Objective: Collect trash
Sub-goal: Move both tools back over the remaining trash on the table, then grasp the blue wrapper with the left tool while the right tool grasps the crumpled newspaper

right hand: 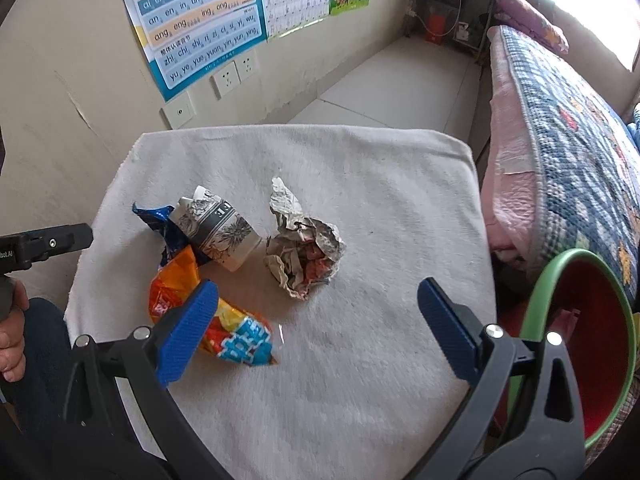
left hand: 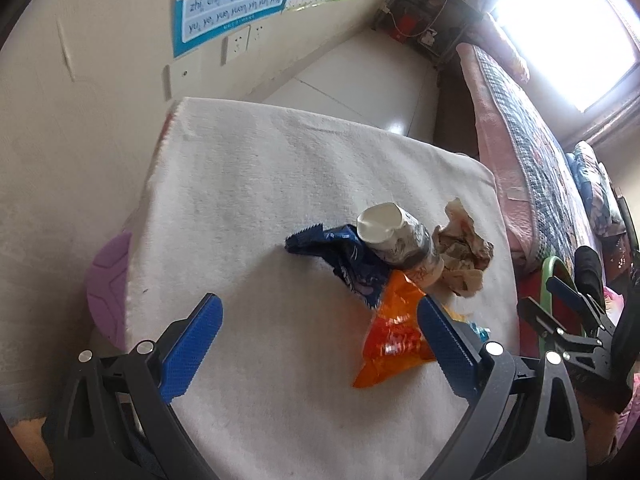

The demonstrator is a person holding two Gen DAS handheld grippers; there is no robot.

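Trash pile ahead of both grippers — left gripper (left hand: 320, 344) and right gripper (right hand: 318, 328) spread wide, nothing held.
Right view alone shows bin (right hand: 536, 312) beside its right jaw — orange wrapper (left hand: 394, 340) partly hidden.

We see a white cloth (right hand: 360, 208), a dark blue wrapper (left hand: 344, 254), an orange wrapper (right hand: 180, 284) with a light blue end, a grey-and-white flower-printed cup (right hand: 218, 234), and a green-rimmed red bin (right hand: 592, 320).

The paper cup (right hand: 218, 232) covers part of the blue wrapper (right hand: 160, 220), a blue finger (right hand: 188, 332) overlaps the orange wrapper (right hand: 180, 284), and the picture's edge crops the green bin (right hand: 536, 300).
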